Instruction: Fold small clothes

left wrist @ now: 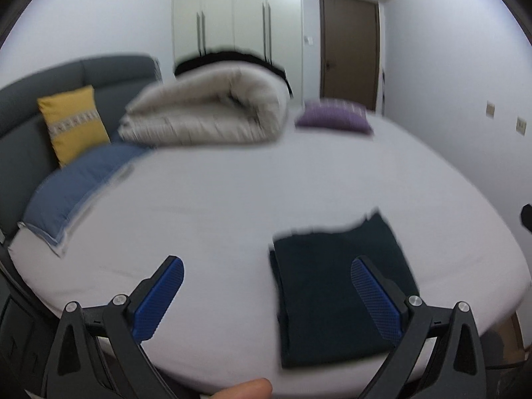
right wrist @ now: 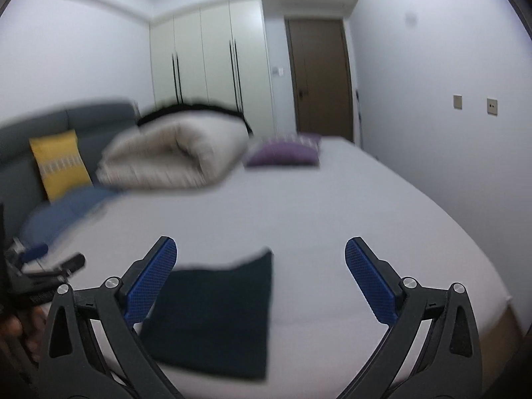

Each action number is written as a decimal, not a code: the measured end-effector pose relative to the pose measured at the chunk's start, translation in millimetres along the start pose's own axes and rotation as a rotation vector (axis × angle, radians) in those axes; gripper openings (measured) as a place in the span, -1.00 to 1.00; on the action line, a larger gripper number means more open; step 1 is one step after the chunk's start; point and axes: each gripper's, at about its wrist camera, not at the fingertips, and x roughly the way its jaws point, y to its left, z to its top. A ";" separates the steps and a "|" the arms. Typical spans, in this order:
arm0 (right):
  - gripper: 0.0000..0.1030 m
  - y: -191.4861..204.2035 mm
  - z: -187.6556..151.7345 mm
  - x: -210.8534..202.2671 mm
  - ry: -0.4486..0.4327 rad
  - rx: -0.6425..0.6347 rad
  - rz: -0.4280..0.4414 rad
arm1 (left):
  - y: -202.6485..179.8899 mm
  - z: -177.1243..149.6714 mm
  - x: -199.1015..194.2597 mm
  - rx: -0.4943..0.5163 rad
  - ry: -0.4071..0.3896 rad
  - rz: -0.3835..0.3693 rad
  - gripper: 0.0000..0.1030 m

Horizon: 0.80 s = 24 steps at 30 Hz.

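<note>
A dark garment (left wrist: 339,289), folded into a neat rectangle, lies flat on the pale bed sheet (left wrist: 216,206) near the front edge. My left gripper (left wrist: 266,262) hovers above the bed, open and empty, and its right finger overlaps the garment in the picture. In the right wrist view the same folded garment (right wrist: 216,319) lies below and left of centre. My right gripper (right wrist: 260,242) is raised over it, open, with nothing between its blue pads. The left gripper (right wrist: 50,262) shows blurred at that view's left edge.
A rolled beige duvet (left wrist: 206,113), a yellow cushion (left wrist: 73,123), a blue pillow (left wrist: 76,186) and a purple cushion (left wrist: 332,119) lie at the far side of the bed. A grey headboard (left wrist: 20,133) stands on the left, with a wardrobe (left wrist: 232,10) and a brown door (left wrist: 349,53) behind.
</note>
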 end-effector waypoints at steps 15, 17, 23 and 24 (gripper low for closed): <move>1.00 6.6 -94.4 107.0 0.393 0.055 -0.027 | -7.9 -61.8 79.2 -0.002 0.233 0.008 1.00; 1.00 4.8 -110.2 102.7 0.406 0.038 -0.029 | -6.8 -63.6 81.1 -0.002 0.239 0.007 1.00; 1.00 11.4 -120.2 115.2 0.416 0.021 -0.014 | -1.0 -63.4 81.9 -0.008 0.233 0.005 1.00; 1.00 12.5 -119.5 114.6 0.418 0.019 -0.012 | -0.9 -63.7 81.6 -0.009 0.232 0.003 1.00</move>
